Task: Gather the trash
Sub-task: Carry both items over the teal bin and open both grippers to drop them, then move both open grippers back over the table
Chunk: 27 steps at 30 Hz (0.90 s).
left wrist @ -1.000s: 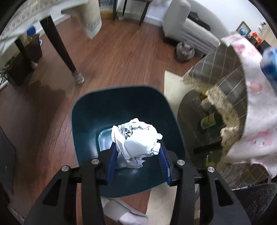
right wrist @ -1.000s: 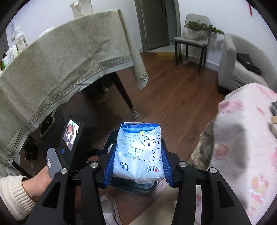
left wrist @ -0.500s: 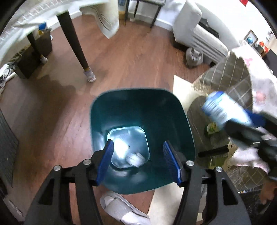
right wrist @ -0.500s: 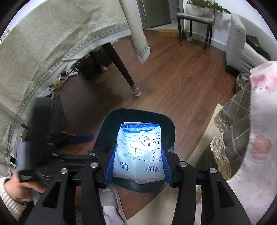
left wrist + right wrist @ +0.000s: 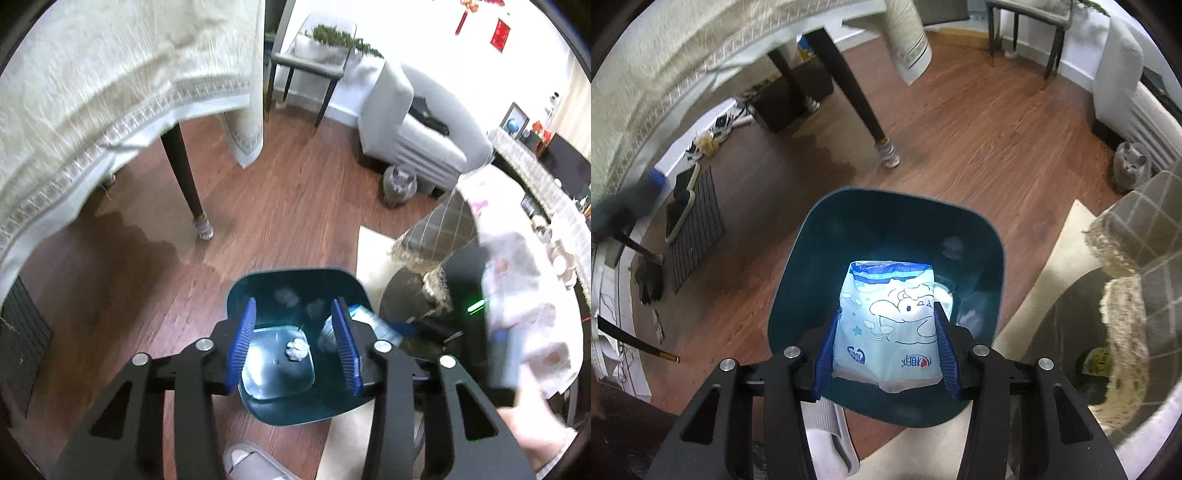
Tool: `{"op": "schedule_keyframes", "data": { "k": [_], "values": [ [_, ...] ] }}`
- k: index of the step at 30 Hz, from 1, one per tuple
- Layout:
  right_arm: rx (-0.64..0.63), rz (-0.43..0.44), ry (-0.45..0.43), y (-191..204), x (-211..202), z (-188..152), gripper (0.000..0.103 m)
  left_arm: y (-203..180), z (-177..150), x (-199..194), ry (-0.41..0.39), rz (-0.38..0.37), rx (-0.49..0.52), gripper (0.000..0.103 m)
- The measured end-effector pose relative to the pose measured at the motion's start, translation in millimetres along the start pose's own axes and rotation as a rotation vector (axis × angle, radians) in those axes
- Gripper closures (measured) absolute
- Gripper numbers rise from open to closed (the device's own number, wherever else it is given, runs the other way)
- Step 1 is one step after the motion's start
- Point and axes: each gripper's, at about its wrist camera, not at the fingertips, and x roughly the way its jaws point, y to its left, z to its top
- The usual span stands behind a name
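A dark teal bin [image 5: 295, 272] stands on the wood floor below both grippers. A crumpled white paper ball [image 5: 297, 349] lies on its shiny bottom. My left gripper [image 5: 293, 302] hovers high over the bin; its jaws are closing, with nothing between the blue pads. The right gripper [image 5: 886, 310] is shut on a light blue packet with a cartoon print [image 5: 890, 325], held upright over the bin's mouth [image 5: 897, 195]. In the left wrist view the packet [image 5: 373, 323] pokes in over the bin's right rim.
A table draped in a cream cloth [image 5: 92, 110] stands to the left, its dark leg [image 5: 184, 181] near the bin. A grey cat [image 5: 399, 184] sits by the sofa. A covered round side table [image 5: 1126, 295] and a pale rug [image 5: 373, 251] lie to the right, a slipper [image 5: 255, 461] near me.
The left gripper let go of the paper ball, which dropped to the bin's bottom, and then rose. The right gripper came down over the bin with the packet.
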Motion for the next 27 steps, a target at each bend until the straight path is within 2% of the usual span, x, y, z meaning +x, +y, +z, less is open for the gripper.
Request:
{"op": "schedule_keyframes", "data": {
  "k": [6, 9, 10, 16, 19, 22, 27],
  "values": [
    [-0.02, -0.004, 0.056, 6.5, 27.5, -1.2, 0.051, -2.9, 12.8, -28.9, -0.071, -0.015, -0.018, 0.061],
    [-0.022, -0.026, 0.072, 7.4, 33.7, -4.4, 0.039, -7.2, 17.1, -40.1, -0.101, -0.026, -0.014, 0.061],
    [-0.02, -0.029, 0.077, 7.0, 34.6, -5.3, 0.037, -9.0, 18.6, -45.2, -0.112, -0.029, -0.012, 0.061],
    [-0.013, -0.031, 0.084, 1.7, 29.4, -7.6, 0.035, -16.6, 25.2, -63.9, -0.161, -0.025, -0.001, 0.061],
    [-0.015, -0.013, 0.07, 3.8, 18.2, -8.5, 0.035, -18.9, 30.7, -74.4, -0.188, -0.035, -0.008, 0.061],
    [-0.029, 0.016, 0.038, 7.0, -2.2, -9.9, 0.035, -23.1, 36.0, -85.0, -0.221, -0.036, -0.002, 0.055],
    [-0.034, 0.066, -0.029, 4.7, -46.9, -14.3, 0.035, -32.4, 45.3, -101.0, -0.266, -0.033, 0.006, 0.054]
  ]
}}
